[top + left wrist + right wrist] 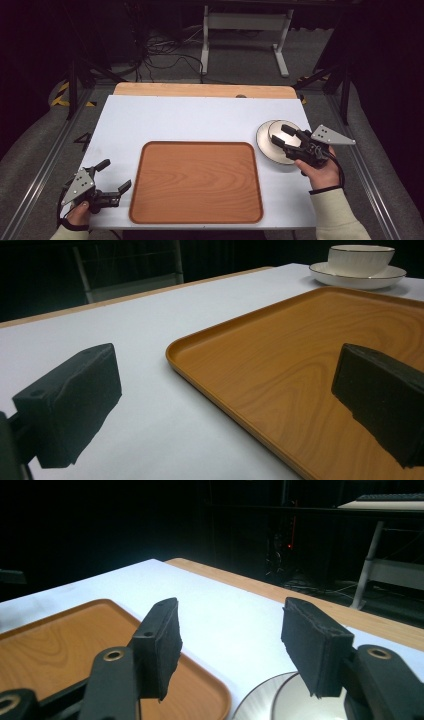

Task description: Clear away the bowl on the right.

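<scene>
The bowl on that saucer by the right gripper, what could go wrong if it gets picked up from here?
1. The bowl sits loose on the saucer; a clumsy lift could drag or tip the saucer.
2. The right gripper hangs open over the bowl; its fingers could slip on the smooth rim.
3. The saucer lies near the table's right edge, so a push could send it off.

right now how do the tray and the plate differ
The tray is orange-brown wood grain and a rounded rectangle; the plate is white and round. The tray is far larger and bare; the plate carries a bowl. The tray lies at the table's middle, the plate to its right under the open right gripper. Both lie flat on the white tabletop.
</scene>
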Available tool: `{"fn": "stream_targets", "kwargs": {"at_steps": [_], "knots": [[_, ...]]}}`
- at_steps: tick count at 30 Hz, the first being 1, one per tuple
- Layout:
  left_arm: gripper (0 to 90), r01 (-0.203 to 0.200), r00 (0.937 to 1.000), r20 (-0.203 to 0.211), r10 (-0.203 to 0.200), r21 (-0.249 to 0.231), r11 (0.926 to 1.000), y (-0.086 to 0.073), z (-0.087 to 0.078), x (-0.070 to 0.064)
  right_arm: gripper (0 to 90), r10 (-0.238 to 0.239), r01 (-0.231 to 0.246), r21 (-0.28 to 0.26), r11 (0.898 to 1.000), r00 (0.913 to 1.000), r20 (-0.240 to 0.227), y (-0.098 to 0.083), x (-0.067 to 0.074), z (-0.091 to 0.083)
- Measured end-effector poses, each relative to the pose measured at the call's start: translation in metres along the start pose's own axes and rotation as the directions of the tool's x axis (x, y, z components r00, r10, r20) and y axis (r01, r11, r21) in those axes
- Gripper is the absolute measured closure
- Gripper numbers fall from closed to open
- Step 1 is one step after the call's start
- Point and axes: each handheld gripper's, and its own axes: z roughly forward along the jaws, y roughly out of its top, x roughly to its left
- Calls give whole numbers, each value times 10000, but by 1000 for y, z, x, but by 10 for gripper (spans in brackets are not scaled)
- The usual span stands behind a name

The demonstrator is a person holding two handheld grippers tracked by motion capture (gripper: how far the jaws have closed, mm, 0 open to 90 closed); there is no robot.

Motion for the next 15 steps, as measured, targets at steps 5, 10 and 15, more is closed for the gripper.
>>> {"fn": "stream_targets", "kwargs": {"at_steps": [5, 10, 15], "knots": [[3, -23, 10000, 9, 23, 1, 10000, 0, 0, 0, 401, 232, -233, 79, 9997, 9997, 128, 5, -13, 0], [3, -20, 10000, 4, 20, 3, 10000, 0, 0, 0, 377, 339, -349, 280, 9990, 9988, 347, 8, -24, 0], [2, 6, 10000, -8, -6, 5, 10000, 0, 0, 0, 367, 448, -472, 370, 9982, 9971, 615, 11, -35, 1]]}}
